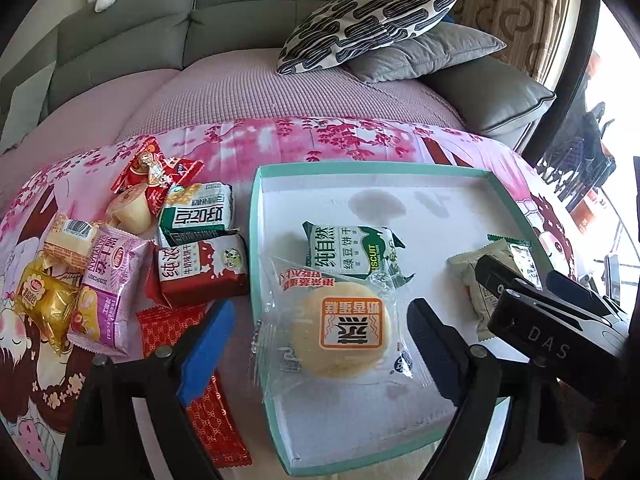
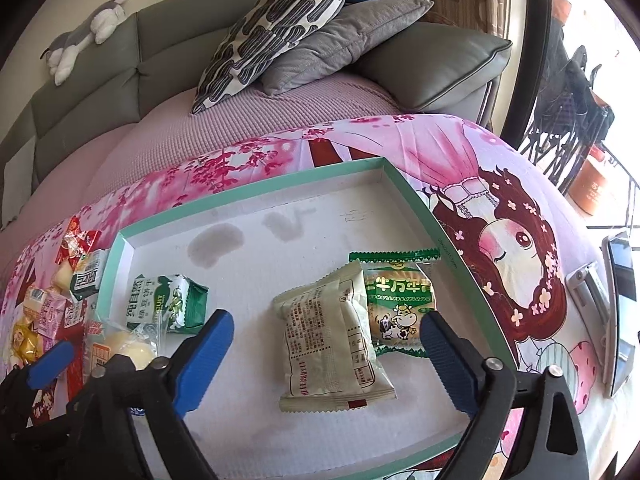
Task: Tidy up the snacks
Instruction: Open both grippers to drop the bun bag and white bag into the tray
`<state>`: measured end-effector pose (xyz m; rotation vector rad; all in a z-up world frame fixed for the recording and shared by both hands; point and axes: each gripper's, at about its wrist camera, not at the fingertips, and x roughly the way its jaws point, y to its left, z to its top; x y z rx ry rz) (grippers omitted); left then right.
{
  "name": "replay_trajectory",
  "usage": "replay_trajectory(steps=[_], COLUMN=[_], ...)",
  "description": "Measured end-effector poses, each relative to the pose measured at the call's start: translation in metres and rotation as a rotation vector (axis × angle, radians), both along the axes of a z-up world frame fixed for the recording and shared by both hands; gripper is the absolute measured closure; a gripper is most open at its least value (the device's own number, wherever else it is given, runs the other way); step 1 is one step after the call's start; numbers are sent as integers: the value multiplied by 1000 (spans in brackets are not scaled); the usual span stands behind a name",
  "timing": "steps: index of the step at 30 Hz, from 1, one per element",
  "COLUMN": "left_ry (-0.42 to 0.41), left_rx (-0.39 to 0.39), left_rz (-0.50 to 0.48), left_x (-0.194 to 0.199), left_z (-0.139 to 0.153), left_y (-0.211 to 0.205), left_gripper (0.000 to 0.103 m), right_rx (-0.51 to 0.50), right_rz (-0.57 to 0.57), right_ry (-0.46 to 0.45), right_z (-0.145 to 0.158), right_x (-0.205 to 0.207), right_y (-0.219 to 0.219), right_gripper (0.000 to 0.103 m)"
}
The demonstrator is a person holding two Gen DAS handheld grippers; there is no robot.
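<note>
Pink floral cloth (image 1: 320, 140) fronts grey sofa (image 1: 160, 32).

Both wrist cameras look steeply down, close over the teal tray (image 1: 256, 280), sharing it and the sofa (image 2: 100, 64) behind.

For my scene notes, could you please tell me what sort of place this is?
Most likely a home living room: a grey sofa with cushions and a plush toy on its back, behind a table under a pink cartoon cloth.
</note>
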<state>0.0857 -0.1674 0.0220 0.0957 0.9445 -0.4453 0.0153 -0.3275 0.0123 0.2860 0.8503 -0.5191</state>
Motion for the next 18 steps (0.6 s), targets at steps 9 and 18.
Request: replay_trajectory(steps=[9, 18], left_ry=[-19, -21], left_rx=[-52, 2], left_rz=[60, 180], left_x=[6, 15], left_z=[9, 16], left_y=[18, 54], left_gripper=[1, 1], right_rx=[35, 18], right_rz=[-36, -6], right_ry=[-20, 20], right_z=[-1, 1], right_x=[-3, -4], right_y=[-6, 0], right_gripper=[0, 0])
